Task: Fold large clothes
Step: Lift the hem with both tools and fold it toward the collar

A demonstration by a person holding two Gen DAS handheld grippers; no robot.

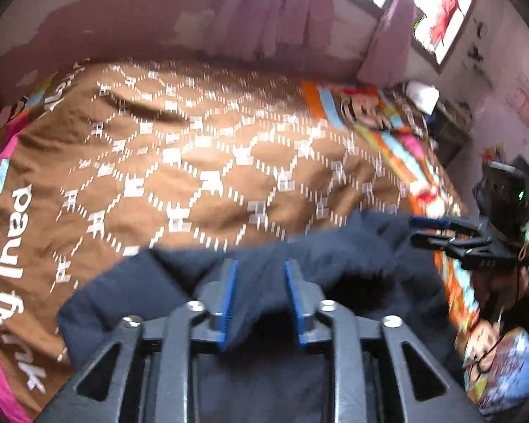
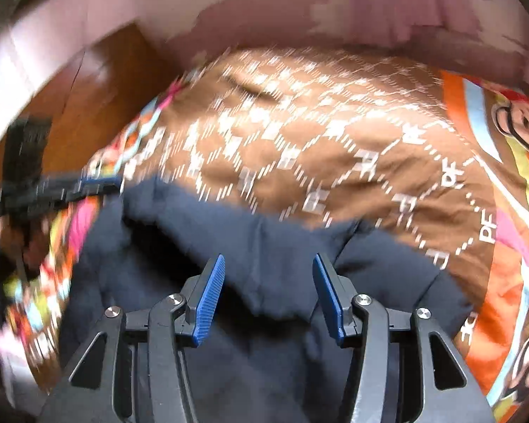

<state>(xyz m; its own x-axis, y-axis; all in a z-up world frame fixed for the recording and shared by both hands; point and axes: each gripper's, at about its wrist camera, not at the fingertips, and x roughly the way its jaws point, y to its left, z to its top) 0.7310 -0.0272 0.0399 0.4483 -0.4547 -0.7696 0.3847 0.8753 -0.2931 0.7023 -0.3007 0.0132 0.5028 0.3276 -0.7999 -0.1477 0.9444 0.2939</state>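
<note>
One dark navy garment (image 1: 180, 292) — thick, soft cloth, bunched and rumpled — sprawls across the lower half of the left wrist frame. In the right wrist frame the garment (image 2: 264, 239) fills the bottom centre, a folded edge running from the left down to the right, deep creases and a shadowed hollow at left.

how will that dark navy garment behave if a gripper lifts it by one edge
Probably floppy: the dark navy garment lies in soft folds on the patterned bedspread, so it should sag. It looks thick, likely bulky rather than slippery, and may drag on the cover.
</note>
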